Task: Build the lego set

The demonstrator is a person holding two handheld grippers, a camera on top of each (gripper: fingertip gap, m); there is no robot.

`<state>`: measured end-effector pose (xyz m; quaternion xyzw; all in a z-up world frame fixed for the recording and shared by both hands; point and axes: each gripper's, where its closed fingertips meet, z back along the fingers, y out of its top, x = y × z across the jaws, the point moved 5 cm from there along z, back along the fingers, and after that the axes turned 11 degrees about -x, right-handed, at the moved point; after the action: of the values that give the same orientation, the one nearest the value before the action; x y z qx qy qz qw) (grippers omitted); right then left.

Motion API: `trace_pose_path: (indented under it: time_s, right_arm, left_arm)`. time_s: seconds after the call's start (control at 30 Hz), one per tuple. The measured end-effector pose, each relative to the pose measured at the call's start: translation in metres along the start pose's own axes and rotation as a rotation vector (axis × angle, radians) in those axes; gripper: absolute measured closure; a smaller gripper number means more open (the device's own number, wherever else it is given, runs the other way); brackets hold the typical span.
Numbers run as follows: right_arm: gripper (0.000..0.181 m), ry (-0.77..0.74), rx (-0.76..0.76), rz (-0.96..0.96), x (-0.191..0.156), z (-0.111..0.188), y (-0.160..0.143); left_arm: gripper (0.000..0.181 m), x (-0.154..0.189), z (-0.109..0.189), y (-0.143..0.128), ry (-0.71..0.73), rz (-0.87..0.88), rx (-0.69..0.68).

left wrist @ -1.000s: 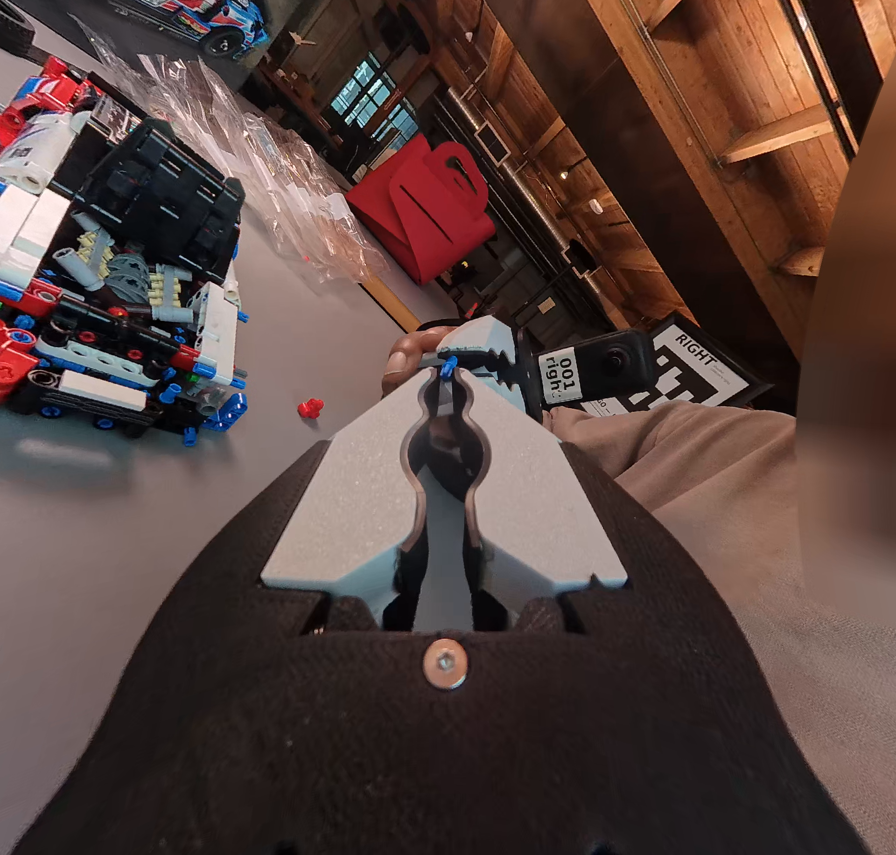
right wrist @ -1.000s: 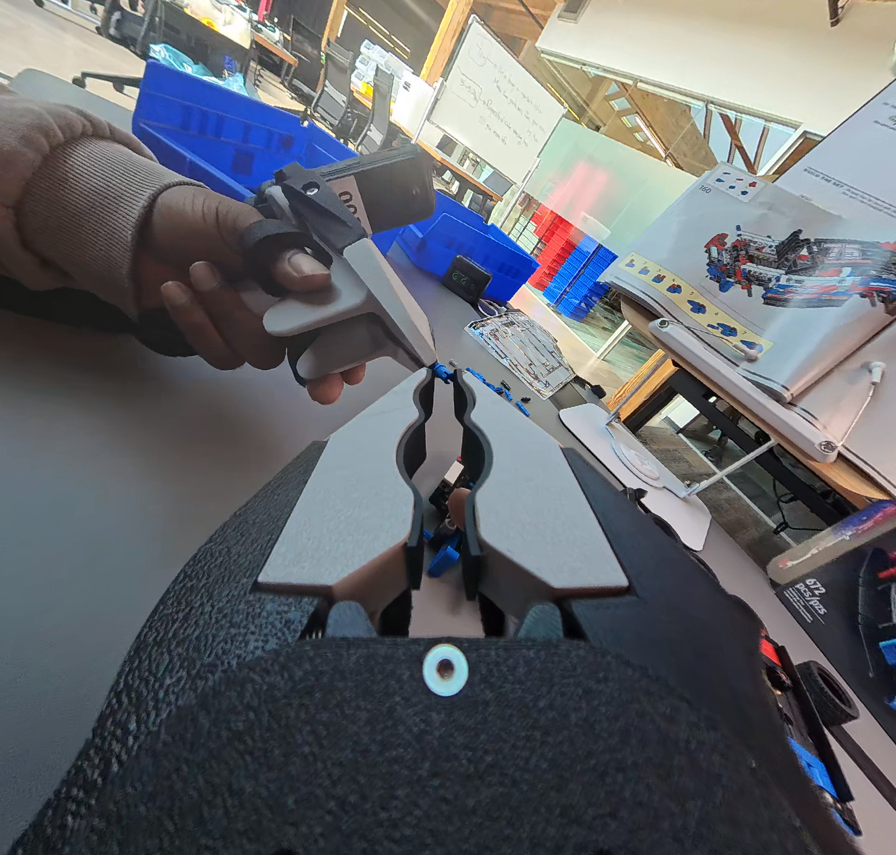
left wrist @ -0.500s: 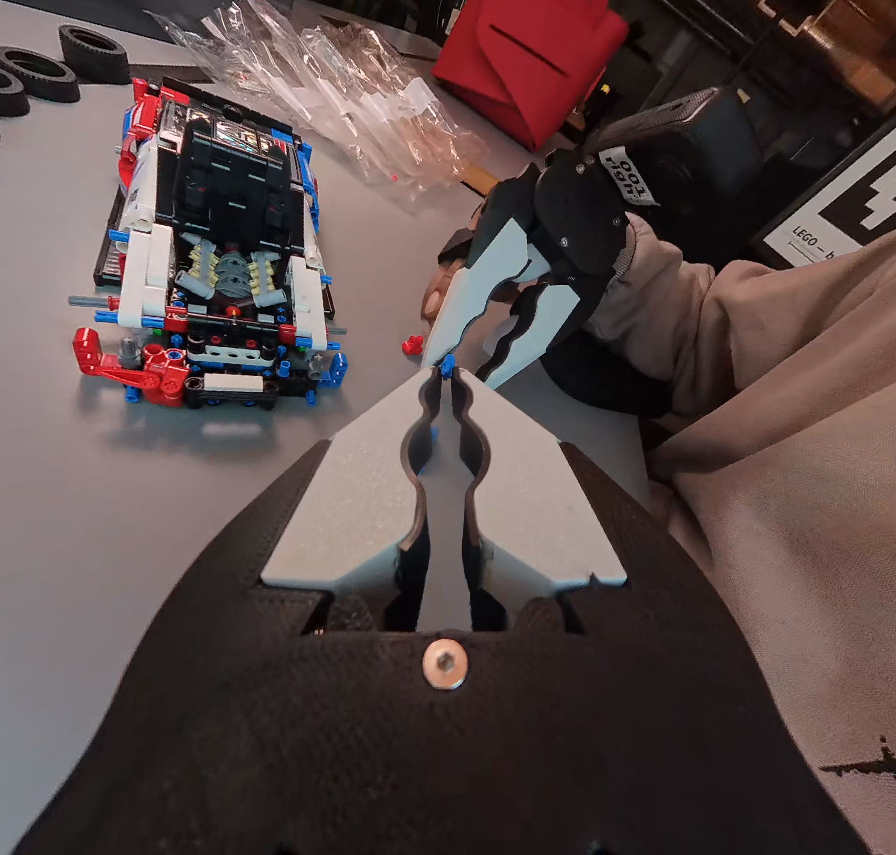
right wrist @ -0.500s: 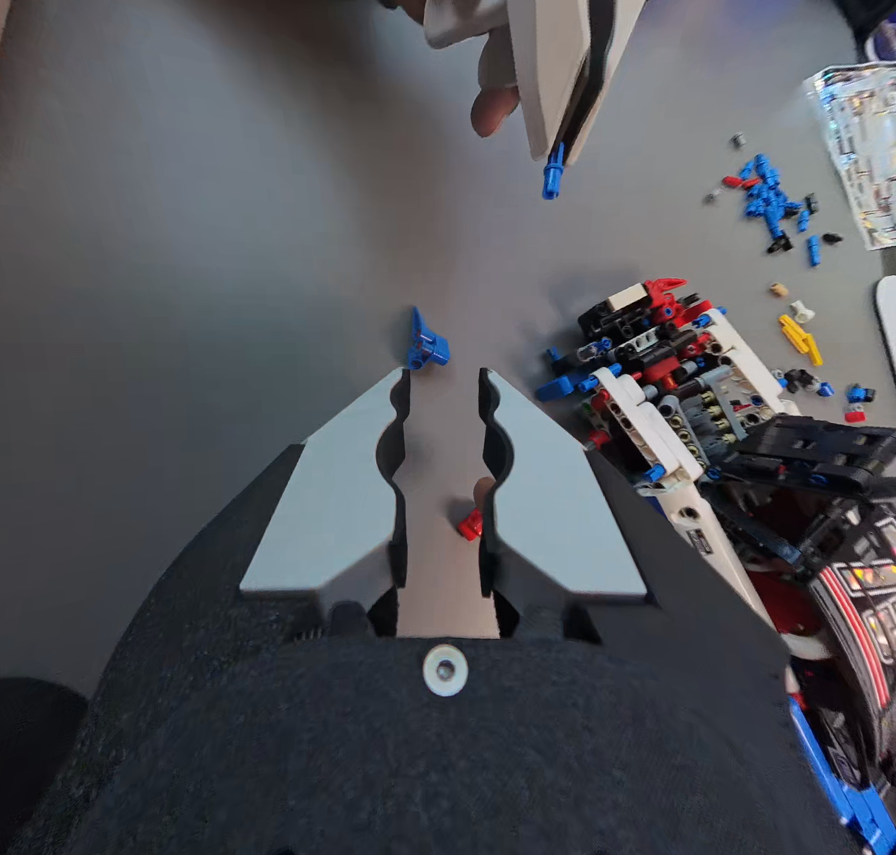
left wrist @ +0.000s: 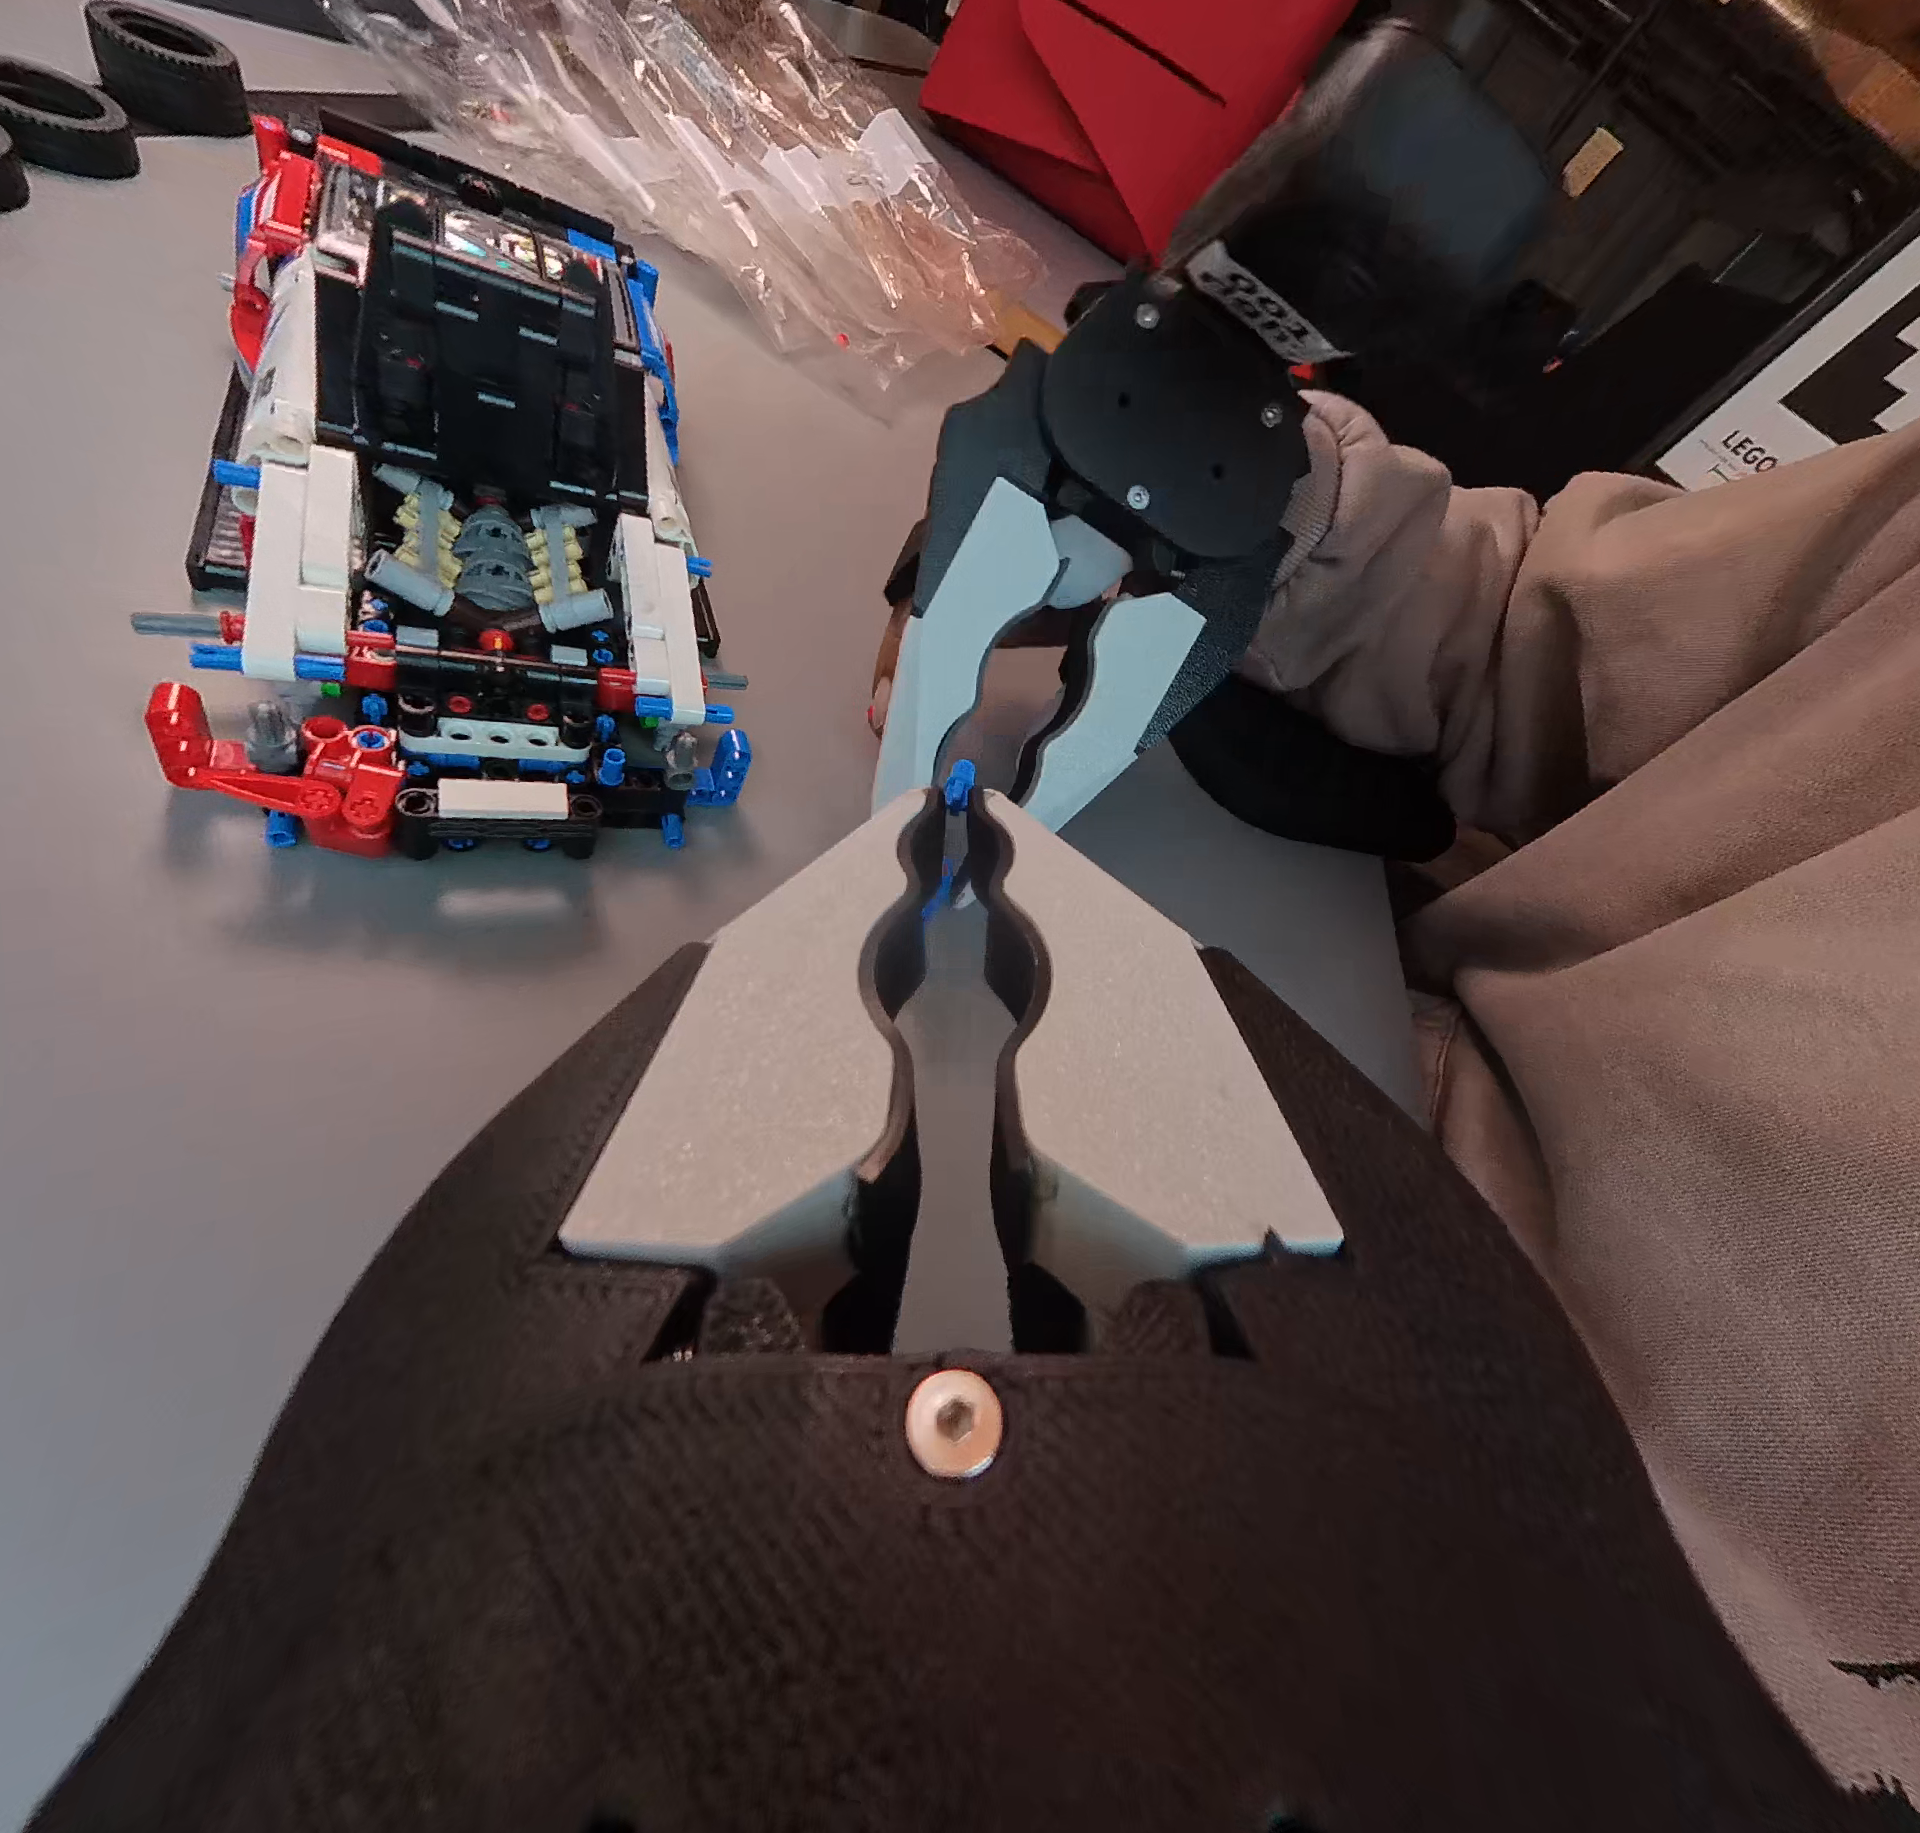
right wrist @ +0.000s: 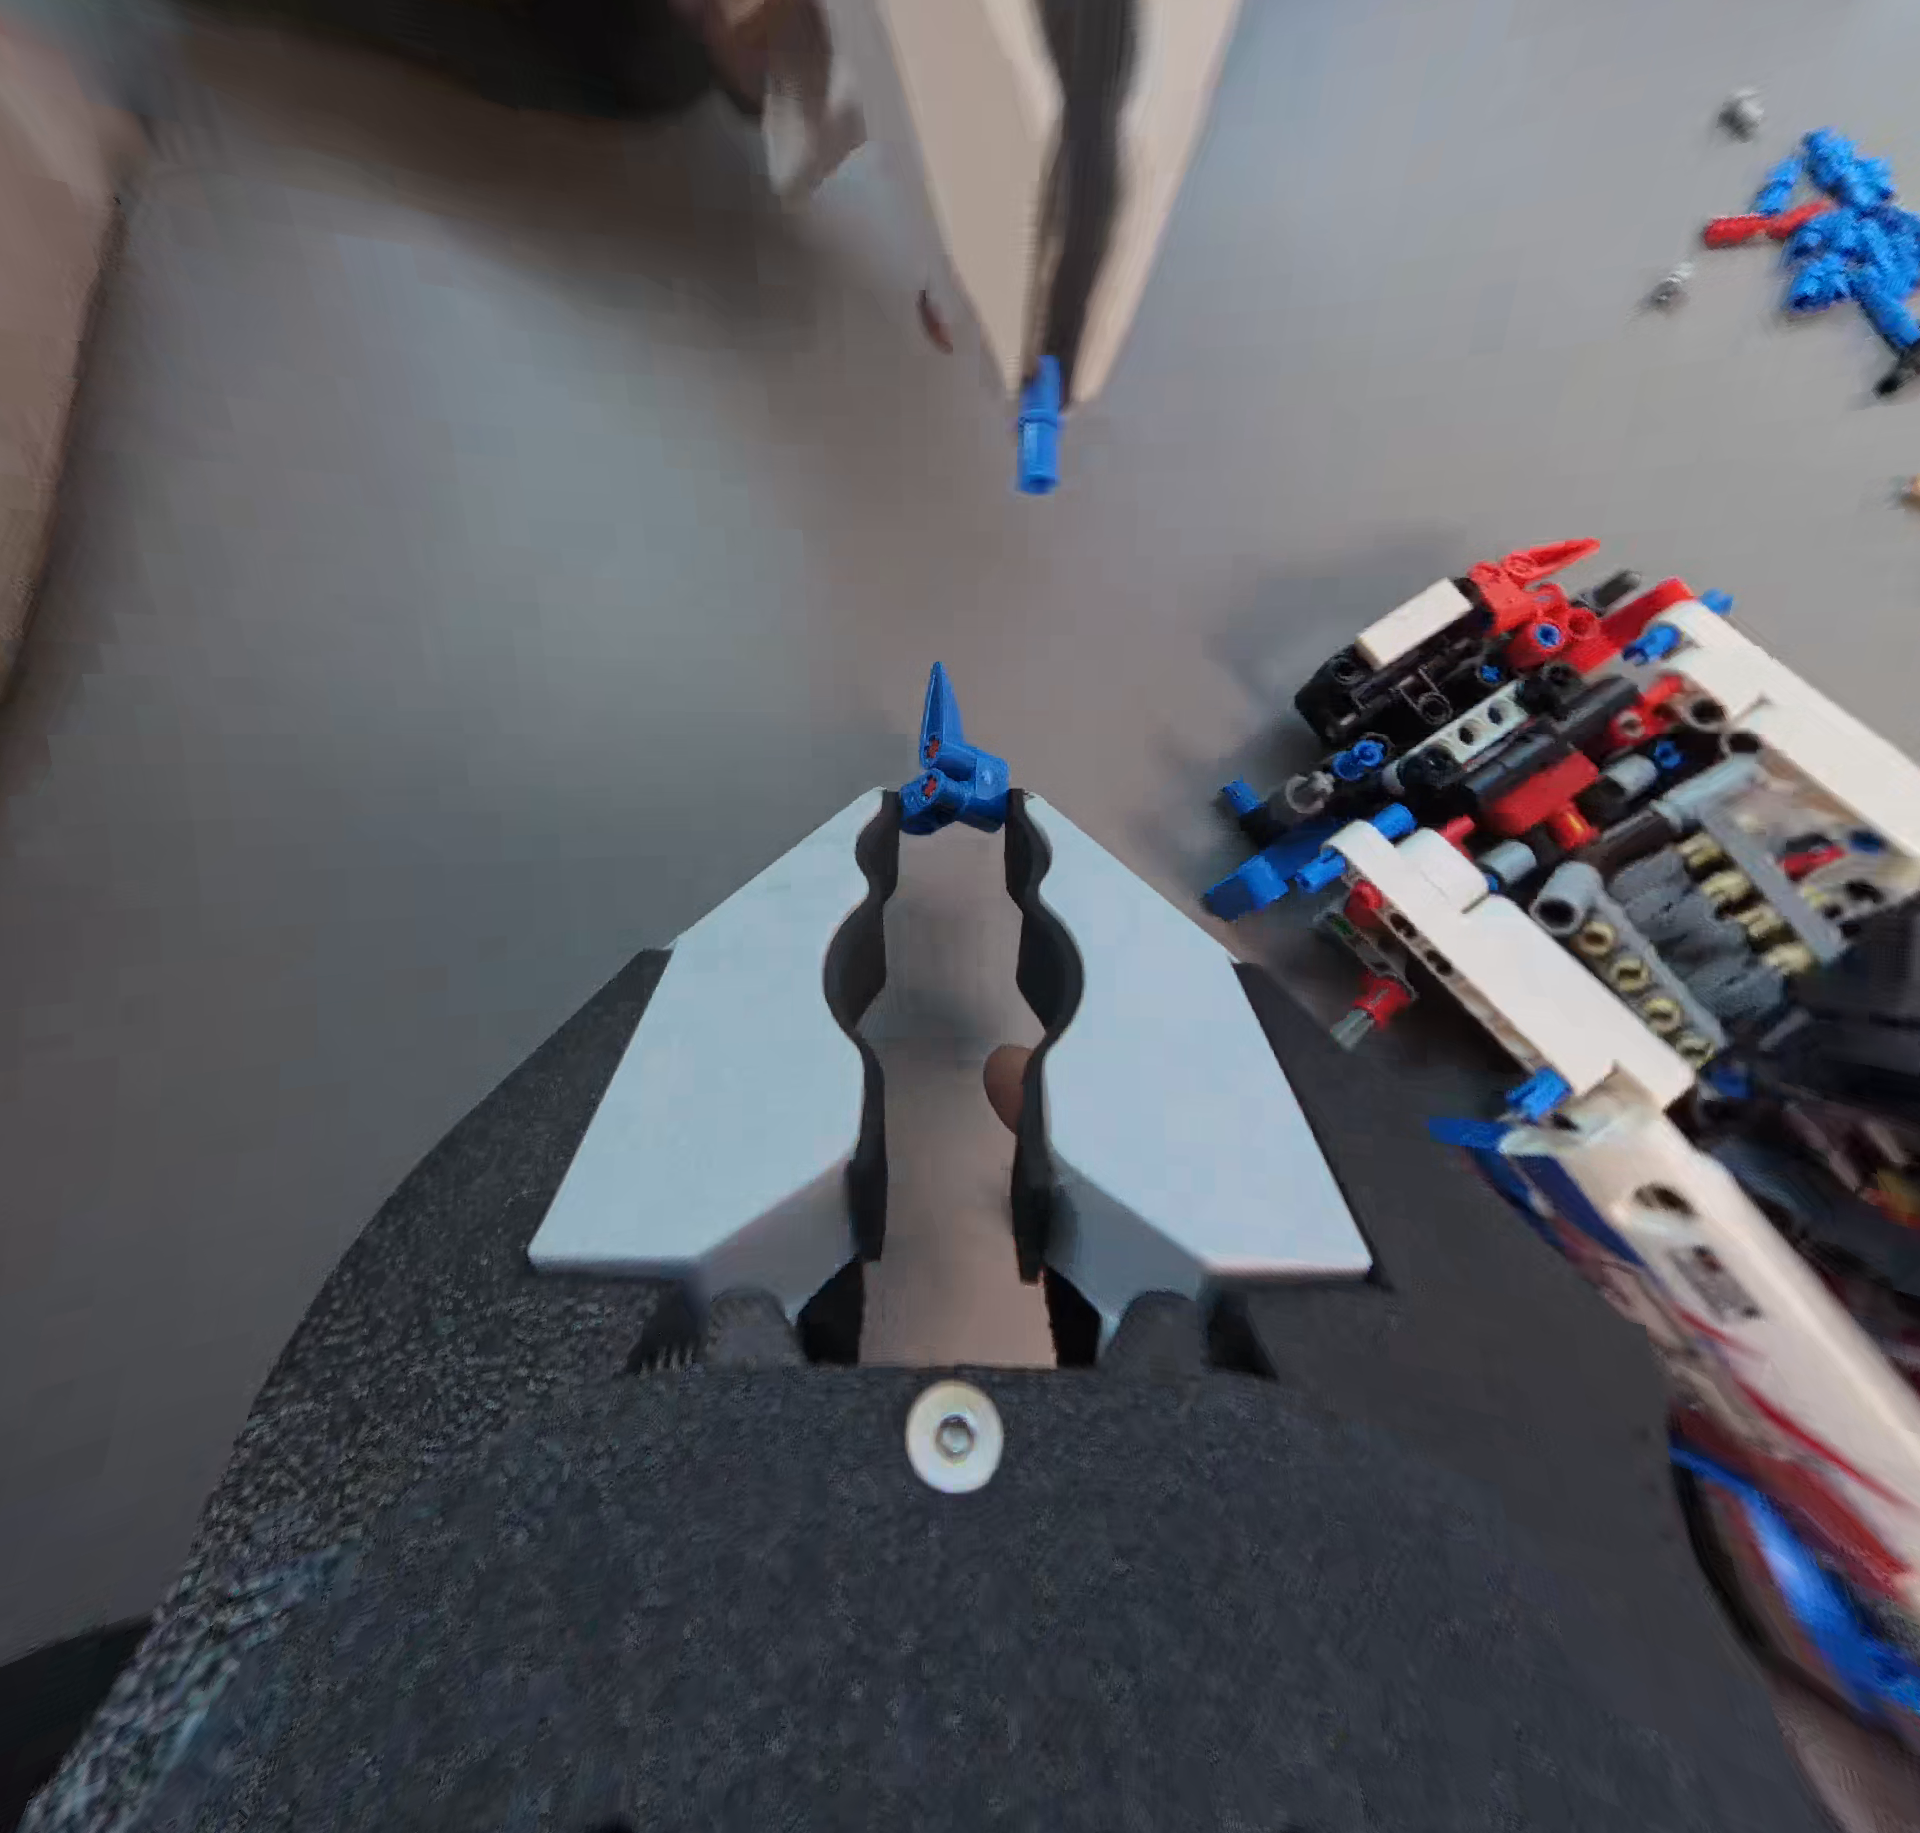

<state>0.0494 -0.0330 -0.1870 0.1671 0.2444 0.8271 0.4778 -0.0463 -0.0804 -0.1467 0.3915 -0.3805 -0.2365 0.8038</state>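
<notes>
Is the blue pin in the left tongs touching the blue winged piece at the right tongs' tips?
Apart. The right wrist view shows bare grey table between the blue pin and the blue winged piece.

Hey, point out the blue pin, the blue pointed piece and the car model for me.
blue pin [right wrist: 1039, 433], right wrist view, on its middle, below the left gripper's tips.
blue pointed piece [right wrist: 951, 770], right wrist view, on its body between the right gripper's tips.
car model [left wrist: 457, 536], left wrist view, on its engine section.
</notes>
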Motion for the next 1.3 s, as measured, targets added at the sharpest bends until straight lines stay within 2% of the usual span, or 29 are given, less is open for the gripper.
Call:
trace_pose_path:
  time_s: [0.03,0.13,0.23,0.43,0.63,1.13,1.3]
  right_arm:
    - [0.164,0.036,0.098,-0.111,0.001,0.007,0.003]
    - [0.164,0.195,0.396,-0.430,0.000,0.028,0.007]
    - [0.164,0.238,0.558,-0.534,-0.003,0.039,0.006]
    - [0.164,0.041,0.534,-0.324,-0.010,0.040,0.015]
    - [0.164,-0.057,0.512,-0.221,-0.016,0.039,0.021]
    - [0.164,-0.149,0.442,-0.143,-0.017,0.036,0.017]
    - [0.164,-0.199,0.401,-0.065,-0.021,0.034,0.017]
  left_arm:
    - [0.179,0.004,0.001,0.002,-0.012,-0.022,0.016]
    - [0.179,0.013,0.002,0.006,-0.023,-0.091,0.032]
    - [0.179,0.019,-0.005,0.004,-0.031,-0.102,0.009]
    - [0.179,0.018,-0.012,-0.001,-0.123,0.040,0.007]
    - [0.179,0.016,-0.013,-0.004,-0.161,0.100,-0.006]
    - [0.179,0.015,-0.018,-0.009,-0.209,0.169,-0.031]
    - [0.180,0.014,-0.019,-0.012,-0.260,0.249,-0.036]
